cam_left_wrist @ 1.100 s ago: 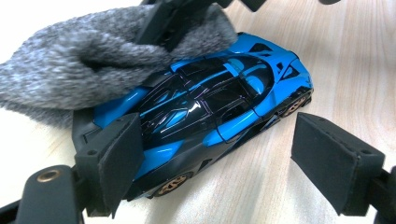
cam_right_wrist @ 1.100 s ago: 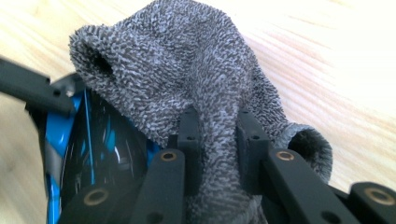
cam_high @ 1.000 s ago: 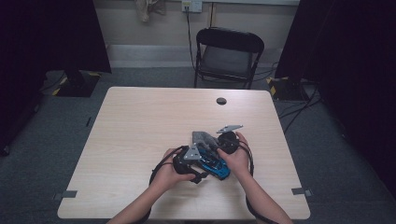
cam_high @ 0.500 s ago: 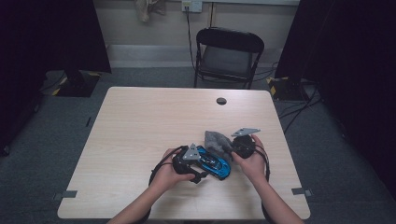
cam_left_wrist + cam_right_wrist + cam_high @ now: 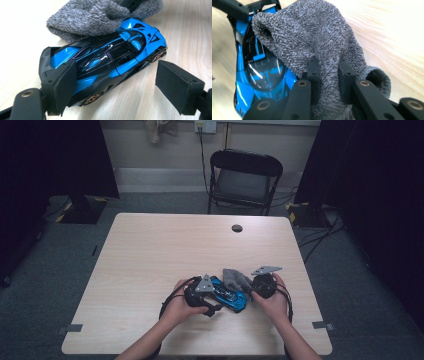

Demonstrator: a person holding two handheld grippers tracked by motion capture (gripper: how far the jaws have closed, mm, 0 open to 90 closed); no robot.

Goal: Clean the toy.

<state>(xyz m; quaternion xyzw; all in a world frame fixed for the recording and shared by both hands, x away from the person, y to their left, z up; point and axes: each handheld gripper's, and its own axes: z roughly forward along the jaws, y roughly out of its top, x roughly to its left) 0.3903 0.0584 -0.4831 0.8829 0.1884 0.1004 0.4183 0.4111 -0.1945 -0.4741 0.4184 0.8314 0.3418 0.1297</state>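
Wiping a blue toy car (image 5: 229, 294) near the table's (image 5: 150, 255) front edge, the right gripper (image 5: 329, 71) pinches a grey cloth (image 5: 317, 37) draped against the car's side. The left gripper (image 5: 117, 82) straddles the car, one pad touching, the other spread clear. Good practice, arguably: brace the car firmly and drag the cloth lightly along the bodywork.

Glossy plastic toy car (image 5: 107, 60), fuzzy grey cloth (image 5: 317, 42), matt wood-look table (image 5: 150, 250).
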